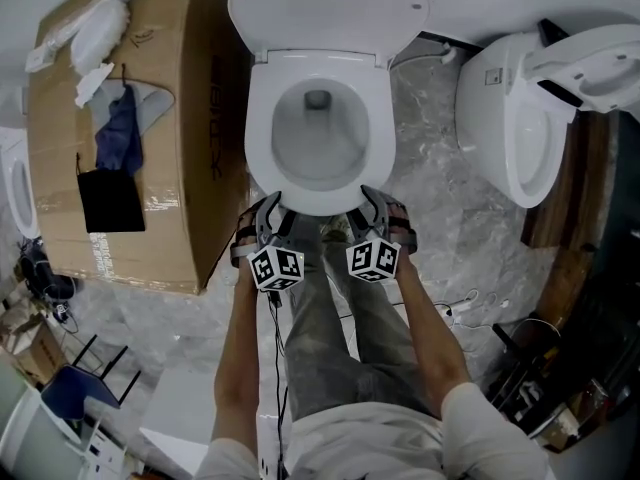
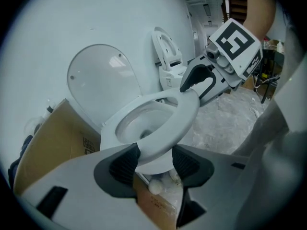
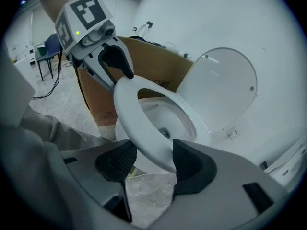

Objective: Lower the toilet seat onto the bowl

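While low over the bowl (image 1: 318,143), toilet seat (image 1: 262,118): white ring, front rim between the jaws of both tools; looks a little raised at the front in the gripper views (cannot tell whether fully resting)
Lid (image 1: 330,8): upright behind the seat, against the white wall (image 2: 96,18)
Left gripper (image 1: 272,216): at the left part of the front rim; jaws apart, rim between the dark ribbed pads (image 2: 125,164), no squeeze visible
Right gripper (image 1: 372,211): at the right part of the front rim, near the left one; jaws apart likewise, rim between its pads (image 3: 117,159)
Cardboard box (image 1: 190,118): on the marbled floor (image 1: 450,218), just beside the bowl at the head view's left; blue cloth (image 1: 120,133) and black item (image 1: 110,200) on top
Second toilet (image 1: 520,118): off to the right, apart from the first
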Demonstrator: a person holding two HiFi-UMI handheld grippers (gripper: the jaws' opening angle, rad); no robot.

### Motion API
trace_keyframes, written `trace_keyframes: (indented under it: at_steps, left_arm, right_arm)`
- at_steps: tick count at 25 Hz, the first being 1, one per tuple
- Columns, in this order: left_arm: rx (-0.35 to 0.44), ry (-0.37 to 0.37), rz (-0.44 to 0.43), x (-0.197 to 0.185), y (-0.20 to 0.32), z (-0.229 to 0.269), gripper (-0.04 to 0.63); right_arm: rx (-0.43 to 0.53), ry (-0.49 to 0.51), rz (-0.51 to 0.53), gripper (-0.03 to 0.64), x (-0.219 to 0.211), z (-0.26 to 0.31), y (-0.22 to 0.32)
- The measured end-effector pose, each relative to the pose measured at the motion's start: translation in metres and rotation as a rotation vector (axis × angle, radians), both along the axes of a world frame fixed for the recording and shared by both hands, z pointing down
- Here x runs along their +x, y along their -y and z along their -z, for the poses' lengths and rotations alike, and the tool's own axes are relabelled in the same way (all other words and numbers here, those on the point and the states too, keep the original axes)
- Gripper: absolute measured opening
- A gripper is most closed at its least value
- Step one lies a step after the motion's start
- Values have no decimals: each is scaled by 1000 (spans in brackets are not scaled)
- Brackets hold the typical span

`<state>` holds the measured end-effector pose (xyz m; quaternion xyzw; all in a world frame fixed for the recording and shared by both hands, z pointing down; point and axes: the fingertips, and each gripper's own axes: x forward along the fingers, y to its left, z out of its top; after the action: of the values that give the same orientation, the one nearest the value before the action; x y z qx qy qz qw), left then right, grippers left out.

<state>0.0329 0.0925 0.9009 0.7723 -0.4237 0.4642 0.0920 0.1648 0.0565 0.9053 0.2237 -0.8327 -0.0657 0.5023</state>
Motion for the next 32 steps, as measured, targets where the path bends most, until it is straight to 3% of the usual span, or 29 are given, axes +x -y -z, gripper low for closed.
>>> trace_keyframes:
  at_steps: [20, 32]
  left_arm:
    - [-76, 88, -32, 4, -18, -88, 255]
    - [-142, 103, -35, 8, -21, -122, 262]
  right_arm:
    - [44, -122, 82, 258, 6, -89, -17]
    - [-18, -169, 92, 270, 9, -115, -20]
